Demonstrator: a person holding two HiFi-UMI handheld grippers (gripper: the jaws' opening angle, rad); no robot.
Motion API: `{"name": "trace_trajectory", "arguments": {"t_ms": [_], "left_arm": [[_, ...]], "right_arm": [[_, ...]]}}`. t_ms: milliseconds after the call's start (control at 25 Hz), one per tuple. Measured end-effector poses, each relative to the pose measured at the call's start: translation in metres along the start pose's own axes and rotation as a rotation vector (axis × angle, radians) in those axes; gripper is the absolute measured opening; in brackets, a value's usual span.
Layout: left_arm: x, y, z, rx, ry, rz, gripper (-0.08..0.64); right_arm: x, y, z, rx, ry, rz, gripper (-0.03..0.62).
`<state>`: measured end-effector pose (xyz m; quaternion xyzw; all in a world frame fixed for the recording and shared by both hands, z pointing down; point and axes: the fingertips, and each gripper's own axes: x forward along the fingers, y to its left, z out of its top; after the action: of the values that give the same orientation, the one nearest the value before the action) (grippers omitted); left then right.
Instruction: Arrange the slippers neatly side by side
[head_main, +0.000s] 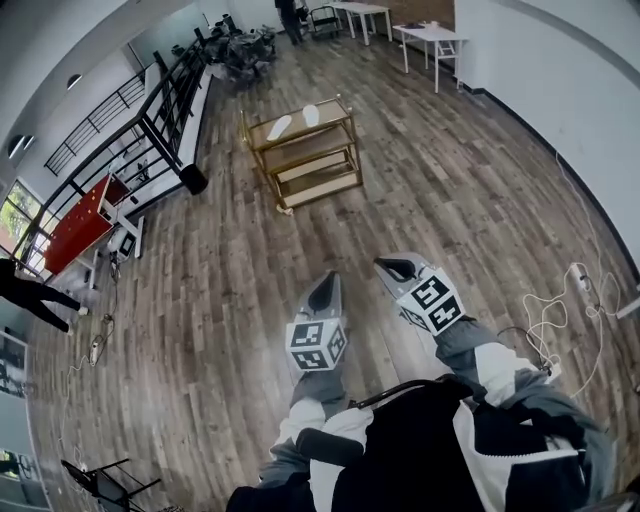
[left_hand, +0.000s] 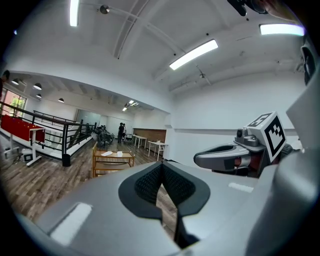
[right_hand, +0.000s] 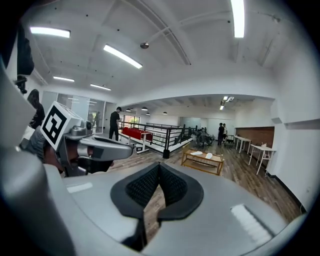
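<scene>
Since they sit far off, slippers (head_main: 281, 126) seem white blurs on shelf (head_main: 316, 166) | left tongs (head_main: 327, 282), right tongs (head_main: 391, 266) closed, empty.

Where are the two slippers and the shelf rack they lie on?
left slipper (head_main: 280, 127), head view, on its middle.
right slipper (head_main: 311, 115), head view, on its middle.
shelf rack (head_main: 312, 165), head view, on a bare lower shelf.

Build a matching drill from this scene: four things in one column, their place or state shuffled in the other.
Things:
1 slippers
2 left gripper
3 red table
4 white table

Place or state:
A beside the black railing
B shut, nothing between its jaws
C beside the white wall
D on the gold rack's top shelf

Pairs: 1-D, 2-B, 3-A, 4-C
</scene>
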<state>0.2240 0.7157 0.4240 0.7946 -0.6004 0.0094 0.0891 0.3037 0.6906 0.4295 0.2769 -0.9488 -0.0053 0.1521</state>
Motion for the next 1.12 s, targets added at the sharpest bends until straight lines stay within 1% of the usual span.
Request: {"name": "trace_trajectory", "arguments": {"t_ms": [200,320,440,560,800,960,1120], "left_arm": [[0.014,0.018,-0.004,-0.025,0.008,-0.001,0.015],[0.033,0.027,-0.006,-0.028,0.016,0.009,0.015],[0.054,0.043,-0.006,-0.031,0.024,0.036,0.015],[0.082,0.063,-0.001,-0.029,0.032,0.08,0.015],[0.156,0.086,0.019,-0.03,0.033,0.141,0.015],[0.199,0.095,0.032,0.001,0.036,0.158,0.015],[0.233,0.097,0.037,0.017,0.038,0.175,0.015]], "right_arm": [[0.025,-0.004,0.002,-0.004,0.02,0.022,0.006],[0.045,-0.017,-0.001,0.002,0.024,0.044,0.006],[0.07,-0.036,0.001,0.012,0.013,0.073,0.006],[0.1,-0.059,0.006,0.014,-0.003,0.12,0.006],[0.145,-0.124,0.021,0.009,-0.035,0.195,0.006],[0.169,-0.159,0.029,0.013,-0.061,0.22,0.006],[0.183,-0.187,0.024,0.004,-0.064,0.25,0.005]]}}
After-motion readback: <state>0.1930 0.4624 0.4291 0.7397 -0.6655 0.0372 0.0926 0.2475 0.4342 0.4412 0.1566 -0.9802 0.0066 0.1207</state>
